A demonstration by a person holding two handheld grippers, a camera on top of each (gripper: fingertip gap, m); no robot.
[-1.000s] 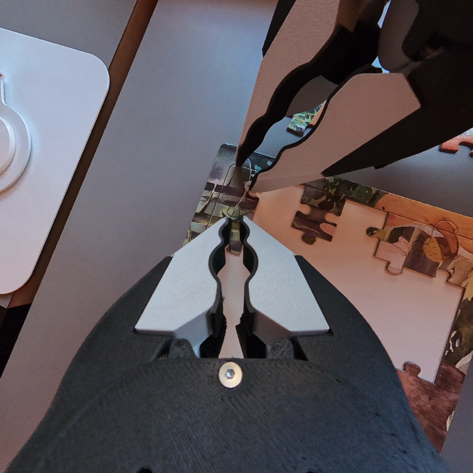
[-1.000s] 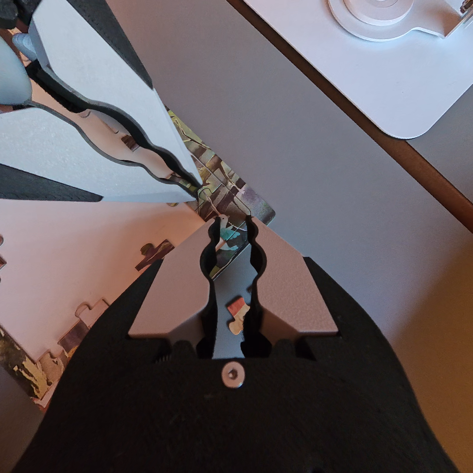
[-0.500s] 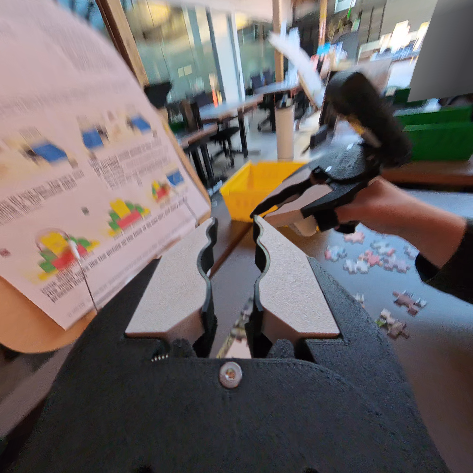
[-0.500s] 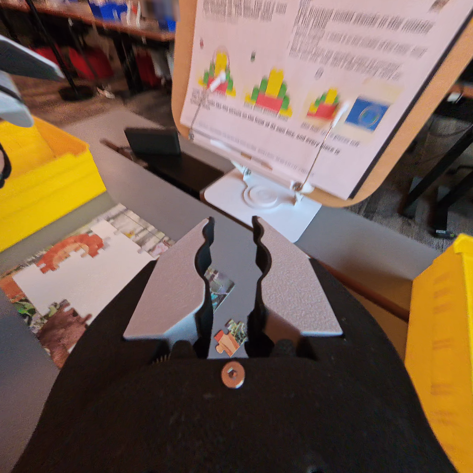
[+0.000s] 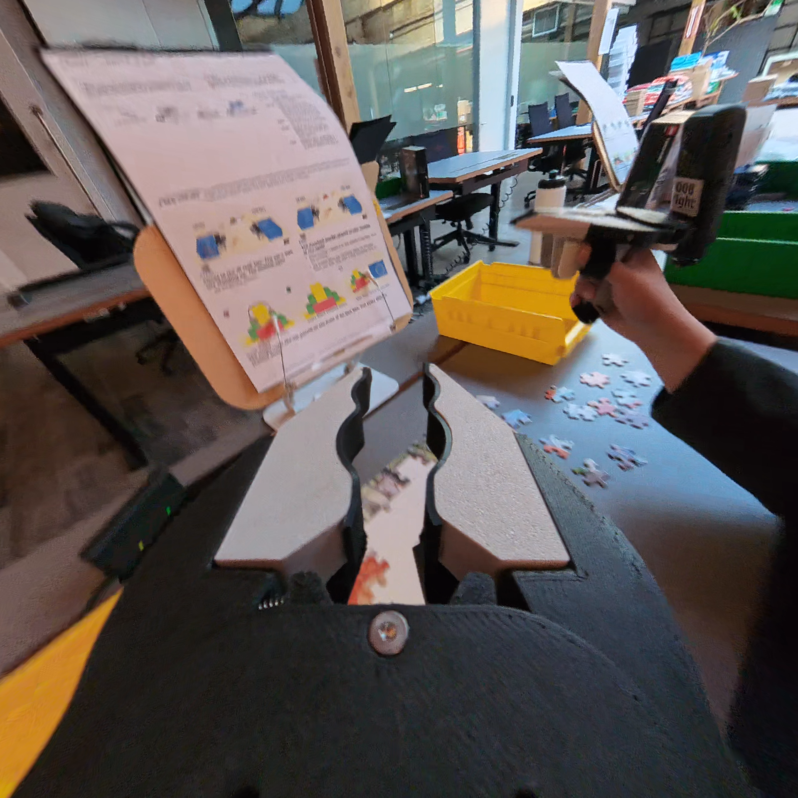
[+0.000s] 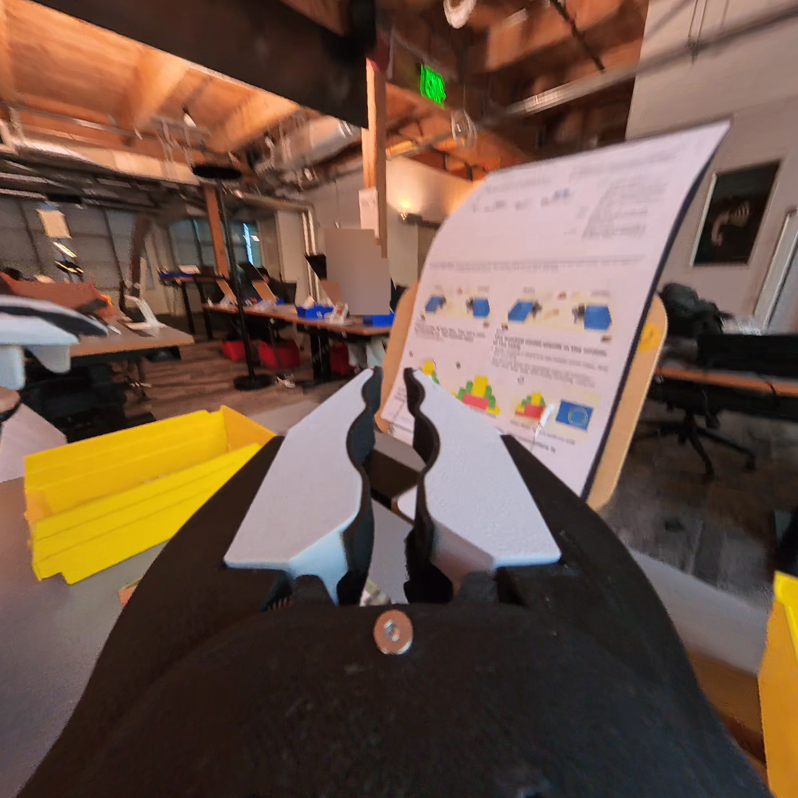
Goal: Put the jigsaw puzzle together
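The partly built jigsaw puzzle point(image 5: 391, 501) lies on the grey table point(image 5: 647, 531) and shows blurred through the gap of my left gripper point(image 5: 397, 378). That gripper is open, empty and raised above it. Several loose puzzle pieces point(image 5: 598, 403) lie scattered on the table to the right. My right gripper point(image 5: 524, 221), held in a hand, hovers level high above those pieces. In the right wrist view the right gripper point(image 6: 391, 373) is empty, with its jaws a little apart, and points out at the room. Only a sliver of the puzzle point(image 6: 375, 598) shows there.
A document stand with a printed sheet point(image 5: 259, 216) stands at the table's back, also seen in the right wrist view point(image 6: 539, 324). A yellow bin point(image 5: 509, 311) sits behind the loose pieces. Another yellow bin point(image 6: 781, 691) is at the right edge. My right fingertips sit around 25 cm from my left ones.
Both grippers have lifted off the puzzle corner and tilted up to face the room. The left gripper's jaws have opened wider. The right gripper's jaws stand closer together than half a second ago.
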